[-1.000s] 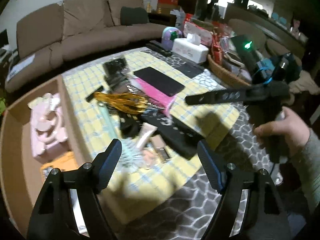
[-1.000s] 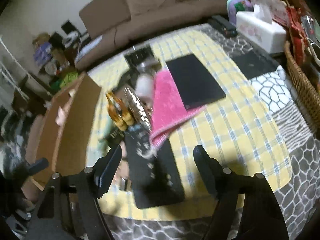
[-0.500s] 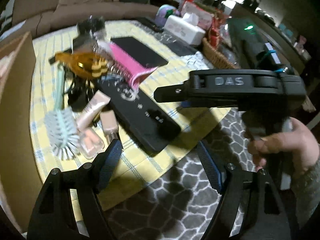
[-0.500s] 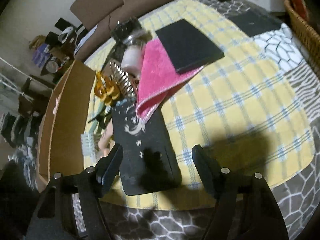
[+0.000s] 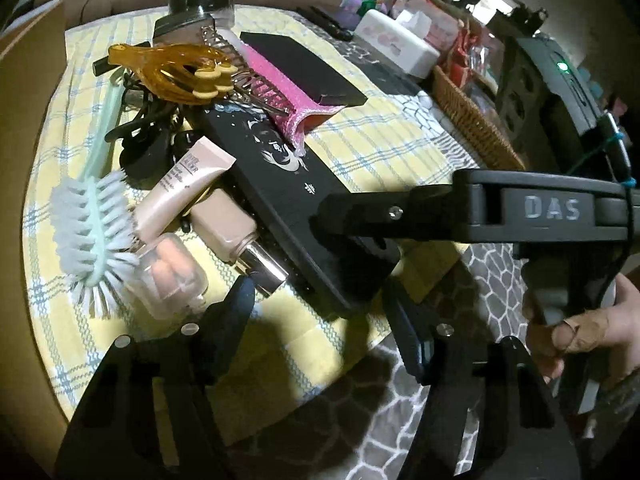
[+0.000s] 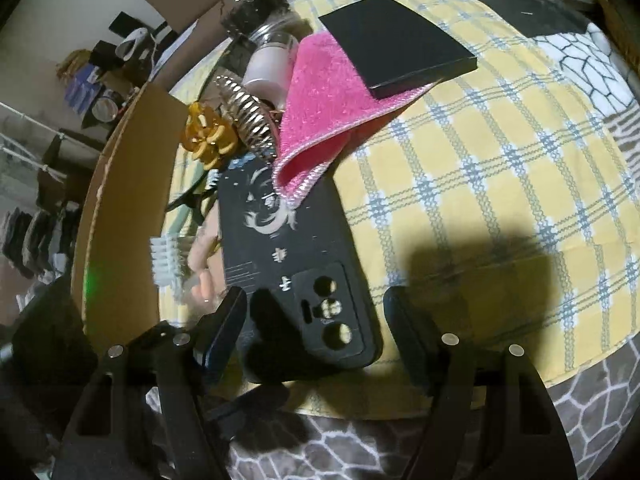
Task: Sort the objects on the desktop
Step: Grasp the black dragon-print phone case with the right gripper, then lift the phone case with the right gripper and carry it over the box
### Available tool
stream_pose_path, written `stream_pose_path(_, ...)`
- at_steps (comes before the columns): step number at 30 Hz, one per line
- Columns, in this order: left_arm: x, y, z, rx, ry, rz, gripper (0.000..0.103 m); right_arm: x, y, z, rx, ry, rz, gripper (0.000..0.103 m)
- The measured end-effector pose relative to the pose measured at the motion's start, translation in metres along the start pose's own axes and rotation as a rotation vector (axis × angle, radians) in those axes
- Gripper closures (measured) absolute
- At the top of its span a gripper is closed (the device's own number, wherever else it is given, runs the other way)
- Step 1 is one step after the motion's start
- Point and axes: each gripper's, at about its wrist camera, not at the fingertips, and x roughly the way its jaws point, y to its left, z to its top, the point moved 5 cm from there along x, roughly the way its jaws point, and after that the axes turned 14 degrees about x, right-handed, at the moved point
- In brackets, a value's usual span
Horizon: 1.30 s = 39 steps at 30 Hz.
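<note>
A black phone case (image 5: 292,200) (image 6: 296,260) lies on the yellow checked cloth (image 6: 500,200), its far end under a pink cloth (image 6: 320,116) and a black flat box (image 6: 400,44). Beside it lie a mint brush (image 5: 88,224), cosmetic tubes (image 5: 180,184), a foundation bottle (image 5: 236,240), a small clear case (image 5: 172,280), an amber hair clip (image 5: 180,72) and a metal claw clip (image 6: 248,120). My left gripper (image 5: 320,320) is open just before the case's near end. My right gripper (image 6: 316,328) is open, straddling the case's camera end; it also shows in the left wrist view (image 5: 360,216).
A cardboard box (image 6: 120,208) stands left of the cloth. A wicker basket (image 5: 472,124), a tissue box (image 5: 400,40) and remotes sit at the far right. A glass jar (image 6: 272,40) lies behind the clips. Patterned grey table cover (image 6: 520,440) shows at the near edge.
Both grippers have moved down and forward to the near end of the black phone case. The right gripper now straddles its camera end. Both stay open.
</note>
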Motion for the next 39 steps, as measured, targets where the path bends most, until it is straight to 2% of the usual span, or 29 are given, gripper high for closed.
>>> stream_pose_path(2,0.000,0.002,0.000,-0.020,-0.004,-0.029,0.050,0.000,0.000,-0.001,0.044,0.037,0.095,0.049)
stream_pose_path(6,-0.001,0.003,0.001,-0.027,-0.007,-0.071,0.060,-0.001,0.001,-0.005,0.045,0.053,0.120,0.049)
stream_pose_path(11,-0.012,0.001,0.001,-0.035,-0.038,-0.105,0.066,-0.011,-0.002,-0.007,0.062,0.057,0.157,0.049)
stream_pose_path(14,-0.023,-0.006,0.007,-0.014,-0.070,-0.126,0.077,-0.017,0.003,-0.009,0.058,0.061,0.182,0.049)
stream_pose_path(18,-0.034,-0.019,0.016,0.026,-0.088,-0.127,0.081,-0.029,0.011,-0.012,0.052,0.059,0.268,0.050)
stream_pose_path(22,-0.029,-0.017,0.015,0.016,-0.068,-0.073,0.078,-0.024,0.011,-0.011,0.055,0.061,0.246,0.051)
stream_pose_path(23,-0.029,-0.012,0.013,-0.015,-0.073,-0.069,0.070,-0.022,0.009,-0.012,0.056,0.065,0.233,0.051)
stream_pose_path(24,-0.030,-0.006,0.011,-0.061,-0.083,-0.097,0.058,-0.019,0.007,-0.013,0.055,0.069,0.221,0.051)
stream_pose_path(26,-0.033,0.008,0.007,-0.149,-0.096,-0.129,0.050,-0.014,0.005,-0.012,0.066,0.078,0.214,0.050)
stream_pose_path(29,-0.033,0.023,0.005,-0.199,-0.104,-0.134,0.050,-0.016,-0.001,-0.009,0.095,0.072,0.246,0.050)
stream_pose_path(31,-0.033,0.027,0.004,-0.229,-0.120,-0.163,0.050,-0.018,-0.003,-0.007,0.113,0.066,0.266,0.050)
stream_pose_path(32,-0.034,0.029,0.005,-0.244,-0.131,-0.183,0.056,-0.019,-0.005,-0.006,0.129,0.065,0.289,0.050)
stream_pose_path(33,-0.034,0.029,0.005,-0.252,-0.143,-0.202,0.076,-0.020,-0.005,-0.004,0.139,0.063,0.300,0.050)
stream_pose_path(34,-0.035,0.030,0.006,-0.257,-0.150,-0.208,0.087,-0.020,-0.008,-0.003,0.156,0.057,0.306,0.050)
stream_pose_path(36,-0.038,0.030,0.008,-0.277,-0.171,-0.237,0.092,-0.020,-0.012,-0.001,0.188,0.052,0.327,0.050)
stream_pose_path(39,-0.040,0.030,0.008,-0.300,-0.184,-0.278,0.092,-0.015,-0.024,0.001,0.271,0.051,0.389,0.050)
